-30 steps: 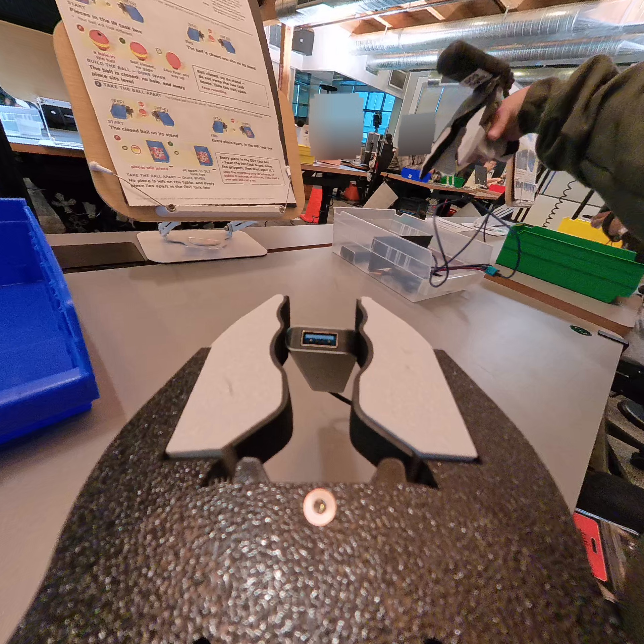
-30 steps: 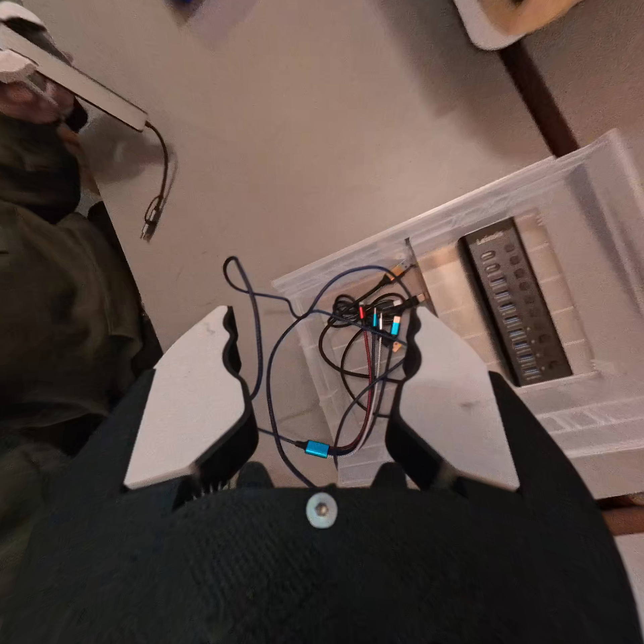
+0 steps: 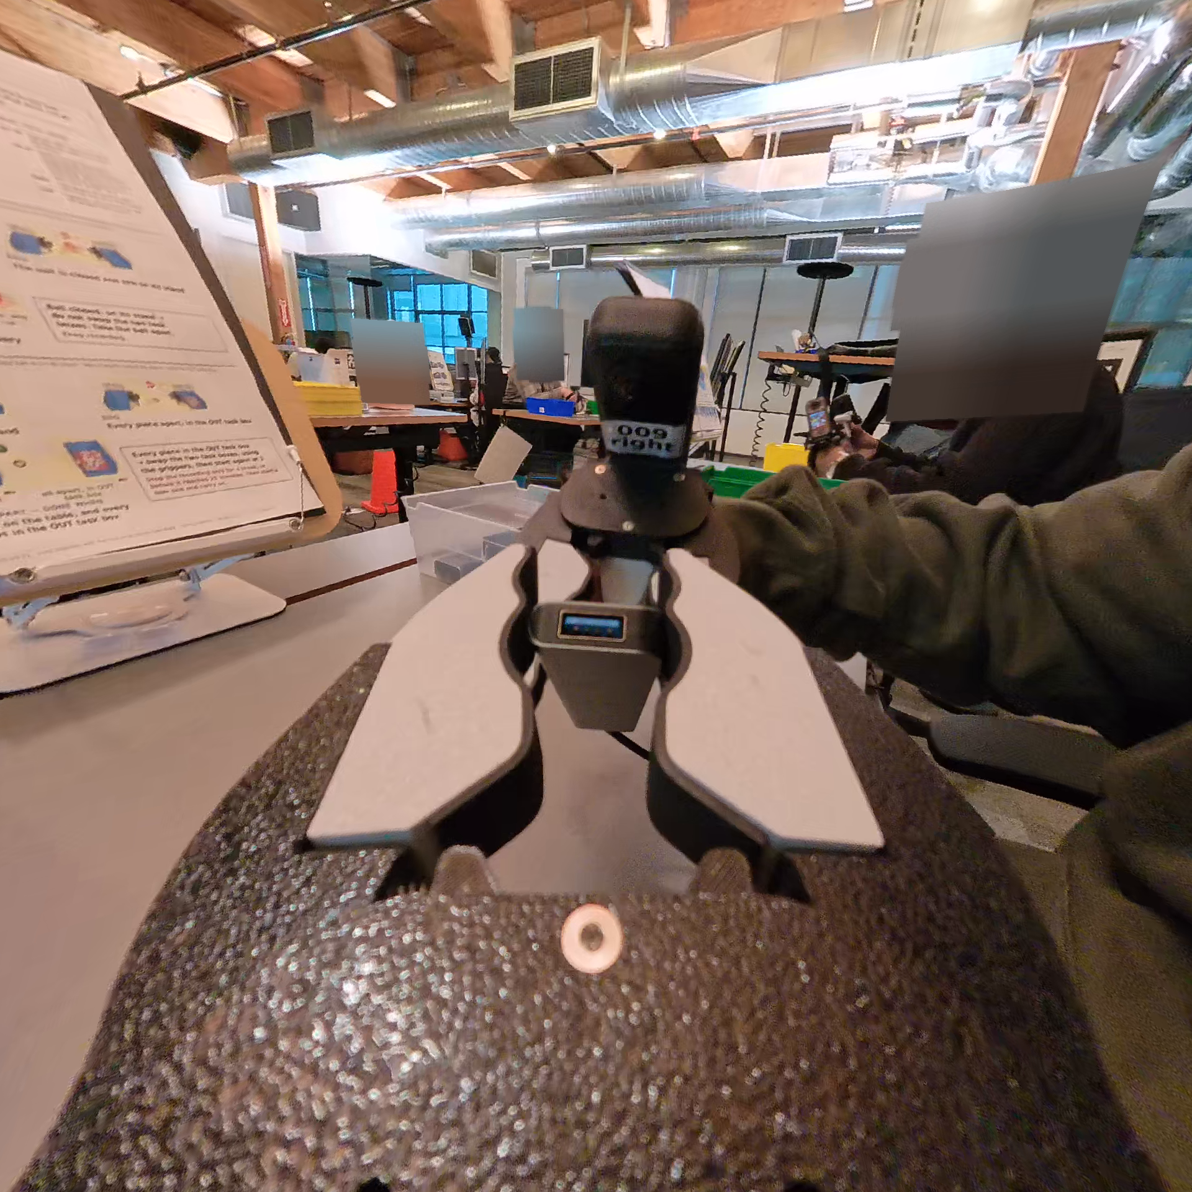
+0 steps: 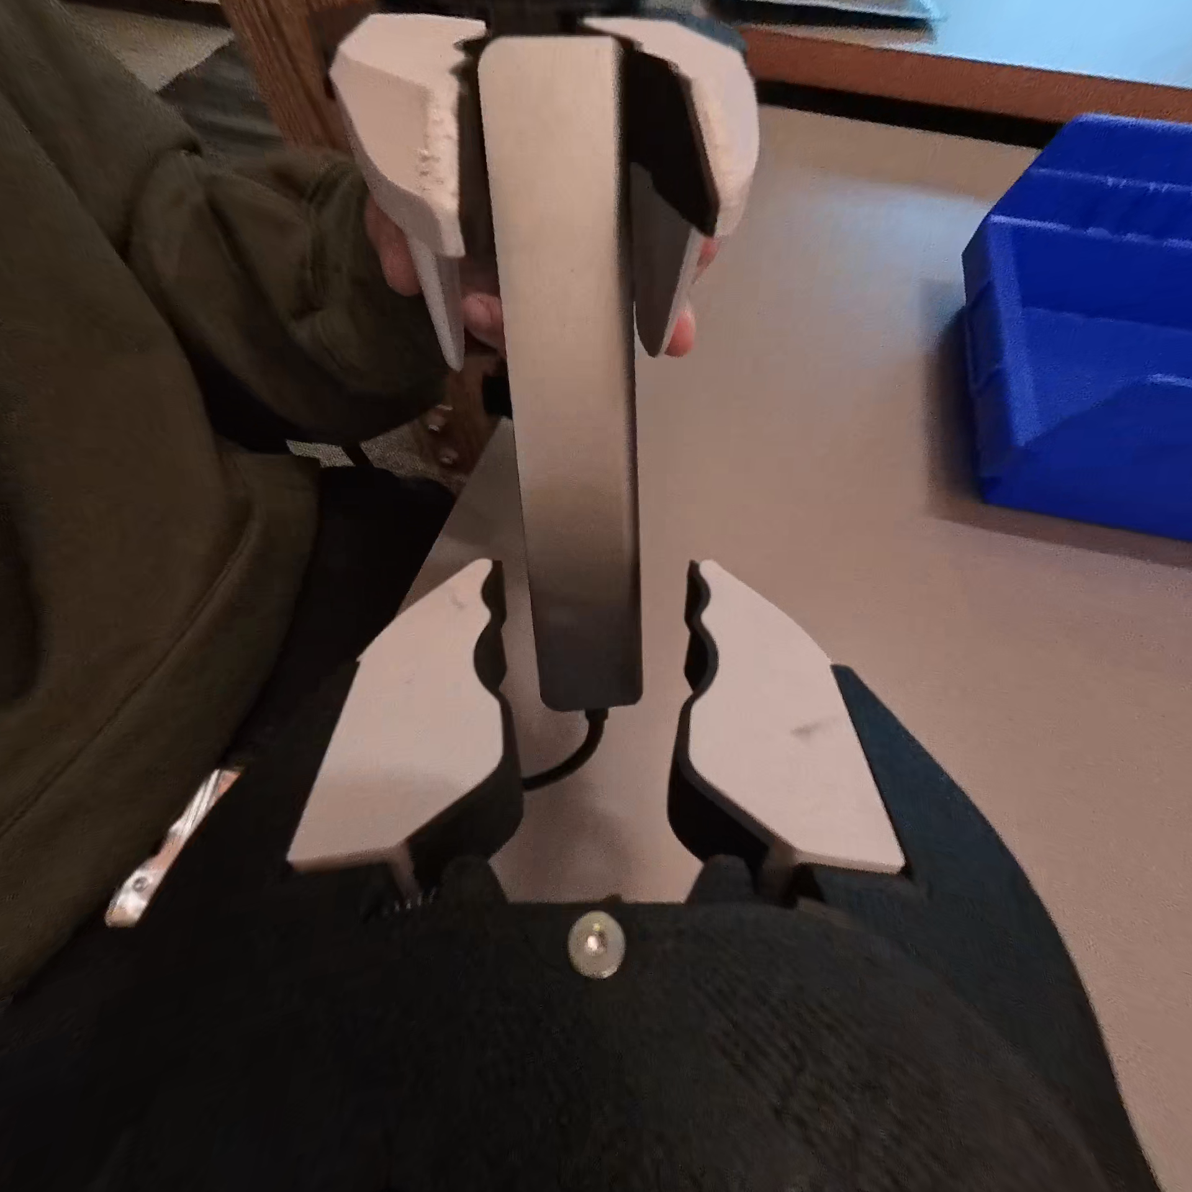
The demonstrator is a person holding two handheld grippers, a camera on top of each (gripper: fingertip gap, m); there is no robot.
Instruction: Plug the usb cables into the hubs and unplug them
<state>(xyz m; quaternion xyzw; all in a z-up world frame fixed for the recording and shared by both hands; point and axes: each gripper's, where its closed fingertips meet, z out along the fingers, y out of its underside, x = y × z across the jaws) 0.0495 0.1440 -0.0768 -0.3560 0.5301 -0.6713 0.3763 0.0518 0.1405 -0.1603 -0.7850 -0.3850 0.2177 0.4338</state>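
A large open-plan workshop or lab in a converted industrial space. Exposed wooden beams (image 3: 451, 77) and silver ventilation ducts (image 3: 580, 200) run across the ceiling. Rows of work tables (image 3: 400, 419) stretch back toward tall windows (image 3: 445, 306), with people seated at them. Plastic parts bins in blue (image 4: 1083, 335), yellow (image 3: 332, 398) and green (image 3: 742, 480) sit around, and an orange cone (image 3: 385, 480) stands on the floor. An illustrated instruction sheet (image 3: 109, 361) leans on a stand.
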